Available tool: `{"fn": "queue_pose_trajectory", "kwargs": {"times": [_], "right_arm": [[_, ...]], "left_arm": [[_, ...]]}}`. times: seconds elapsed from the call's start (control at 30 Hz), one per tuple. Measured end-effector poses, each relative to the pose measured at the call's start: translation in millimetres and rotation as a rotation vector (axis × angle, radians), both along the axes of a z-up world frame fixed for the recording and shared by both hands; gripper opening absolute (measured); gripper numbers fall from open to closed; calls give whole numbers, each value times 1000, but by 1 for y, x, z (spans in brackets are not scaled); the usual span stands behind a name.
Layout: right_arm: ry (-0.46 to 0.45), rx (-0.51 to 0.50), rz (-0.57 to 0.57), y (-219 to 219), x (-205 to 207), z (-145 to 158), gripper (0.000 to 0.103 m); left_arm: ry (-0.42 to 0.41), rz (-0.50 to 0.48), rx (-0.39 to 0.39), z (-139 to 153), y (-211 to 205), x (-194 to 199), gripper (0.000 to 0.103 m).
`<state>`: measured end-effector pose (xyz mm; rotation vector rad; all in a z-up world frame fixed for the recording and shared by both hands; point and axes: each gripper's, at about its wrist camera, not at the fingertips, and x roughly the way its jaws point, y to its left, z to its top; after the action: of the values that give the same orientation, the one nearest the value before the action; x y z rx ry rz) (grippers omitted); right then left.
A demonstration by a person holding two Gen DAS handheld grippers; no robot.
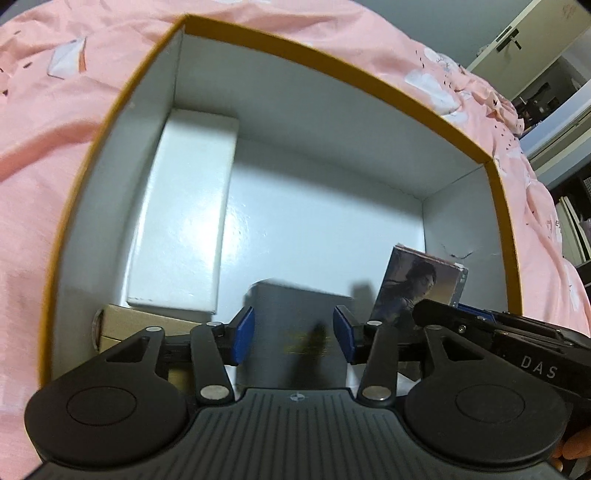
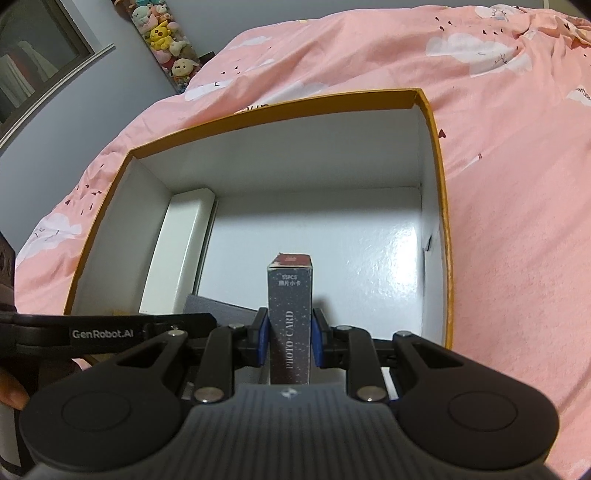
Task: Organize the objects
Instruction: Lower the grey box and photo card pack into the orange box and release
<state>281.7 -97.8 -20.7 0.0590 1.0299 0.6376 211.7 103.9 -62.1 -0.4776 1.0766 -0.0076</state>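
A large box with an orange rim (image 1: 369,77) and white inside lies on the pink bedspread; its rim also shows in the right wrist view (image 2: 280,107). A long white box (image 1: 184,221) lies along its left wall, also in the right wrist view (image 2: 177,251). My left gripper (image 1: 293,334) has its blue pads on either side of a dark grey box (image 1: 295,332), low inside the big box; whether they press it is unclear. My right gripper (image 2: 288,339) is shut on a dark "PHOTO CARD" box (image 2: 290,314), held upright inside the big box; it shows in the left wrist view (image 1: 413,291).
A tan box (image 1: 140,325) lies at the near left corner inside the big box. The pink bedspread (image 2: 498,184) surrounds it. Plush toys (image 2: 166,33) hang by the wall at far left. A cabinet (image 1: 524,40) stands beyond the bed.
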Motion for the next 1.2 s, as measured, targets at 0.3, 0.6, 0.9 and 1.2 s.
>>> {"fn": "queue_pose_trajectory", "kwargs": {"times": [0.3, 0.6, 0.9, 1.2], "right_arm": [[28, 0, 15, 6, 0, 0, 24], [128, -61, 48, 29, 8, -12, 24], [213, -12, 33, 33, 16, -18, 24], [319, 68, 13, 31, 24, -31, 24]], "left_arm": [[-116, 26, 26, 26, 21, -18, 57], [-202, 32, -57, 39, 37, -17, 53], [-237, 44, -85, 38, 39, -18, 53], [-237, 43, -87, 35, 37, -16, 53]]}}
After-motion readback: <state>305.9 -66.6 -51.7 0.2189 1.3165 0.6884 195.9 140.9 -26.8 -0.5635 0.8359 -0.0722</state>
